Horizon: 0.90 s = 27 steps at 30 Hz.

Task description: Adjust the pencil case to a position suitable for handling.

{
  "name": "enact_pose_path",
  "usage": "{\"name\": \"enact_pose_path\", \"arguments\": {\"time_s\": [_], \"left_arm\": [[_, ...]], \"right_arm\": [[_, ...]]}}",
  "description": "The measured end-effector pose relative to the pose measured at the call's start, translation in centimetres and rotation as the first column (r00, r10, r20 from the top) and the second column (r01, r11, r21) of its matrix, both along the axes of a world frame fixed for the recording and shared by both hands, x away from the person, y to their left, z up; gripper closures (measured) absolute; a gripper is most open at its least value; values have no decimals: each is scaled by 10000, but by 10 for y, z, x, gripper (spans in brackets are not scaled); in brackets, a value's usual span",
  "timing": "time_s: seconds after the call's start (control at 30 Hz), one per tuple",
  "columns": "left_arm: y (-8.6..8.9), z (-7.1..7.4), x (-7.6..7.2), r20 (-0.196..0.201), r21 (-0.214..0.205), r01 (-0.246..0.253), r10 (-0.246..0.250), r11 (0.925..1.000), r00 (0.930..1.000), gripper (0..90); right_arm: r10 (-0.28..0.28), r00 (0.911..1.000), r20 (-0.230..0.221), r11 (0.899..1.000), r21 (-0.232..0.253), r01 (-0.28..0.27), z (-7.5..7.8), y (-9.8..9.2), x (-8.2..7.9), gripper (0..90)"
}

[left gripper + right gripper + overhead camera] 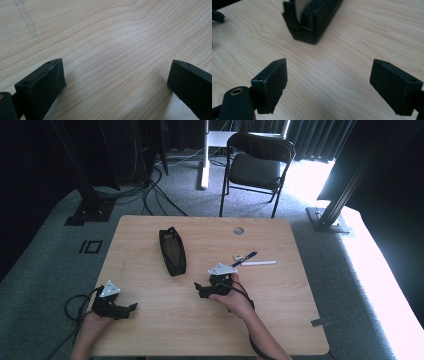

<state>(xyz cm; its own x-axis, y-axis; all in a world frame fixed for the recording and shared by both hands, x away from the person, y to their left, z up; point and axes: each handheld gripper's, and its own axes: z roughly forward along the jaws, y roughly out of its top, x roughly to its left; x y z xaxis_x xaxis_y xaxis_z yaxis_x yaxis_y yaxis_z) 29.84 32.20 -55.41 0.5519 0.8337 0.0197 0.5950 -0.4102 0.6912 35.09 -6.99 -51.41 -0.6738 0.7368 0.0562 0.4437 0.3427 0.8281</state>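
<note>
A long black open case (172, 251) lies on the wooden table (280, 310), left of the middle. My right gripper (200, 289) rests on the table just right of the case's near end, jaws pointing left. In the right gripper view the right gripper (329, 68) is open over bare wood, with the case (312, 17) a short way ahead. My left gripper (130, 308) sits near the front left corner, held by a hand. In the left gripper view the left gripper (116, 68) is open with only wood grain between its jaws.
A dark blue pen (245, 258), a white pen (258, 263) and a small eraser (238, 256) lie right of the middle. A round cable hole (238, 230) is near the far edge. A black folding chair (257, 162) stands behind the table.
</note>
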Motion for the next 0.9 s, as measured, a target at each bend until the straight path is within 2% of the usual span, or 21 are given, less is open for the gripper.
{"name": "enact_pose_path", "arguments": {"time_s": [0.23,0.27,0.33,0.37,0.6,0.83,0.9], "left_arm": [[0,0,0,1,0,1,-1,10000,10000,17],[0,0,0,0,-3,0,0,10000,10000,16],[0,0,0,-1,1,2,-2,10000,10000,16],[0,0,0,0,1,1,-1,10000,10000,16],[0,0,0,-2,0,0,0,10000,10000,17],[0,0,0,7,18,15,-15,10000,10000,16],[0,0,0,12,10,25,-25,10000,10000,17]], "right_arm": [[342,9994,35,9993,128,-343,2,24,1,142],[442,9990,47,9989,134,-443,2,34,2,142],[463,9989,67,9988,146,-464,2,37,2,142],[549,9984,121,9982,217,-552,3,46,2,142],[540,9981,297,9980,320,-549,2,66,5,142],[433,9983,387,9983,382,-448,0,85,13,246],[385,9977,553,9990,187,-395,0,87,14,325]]}}
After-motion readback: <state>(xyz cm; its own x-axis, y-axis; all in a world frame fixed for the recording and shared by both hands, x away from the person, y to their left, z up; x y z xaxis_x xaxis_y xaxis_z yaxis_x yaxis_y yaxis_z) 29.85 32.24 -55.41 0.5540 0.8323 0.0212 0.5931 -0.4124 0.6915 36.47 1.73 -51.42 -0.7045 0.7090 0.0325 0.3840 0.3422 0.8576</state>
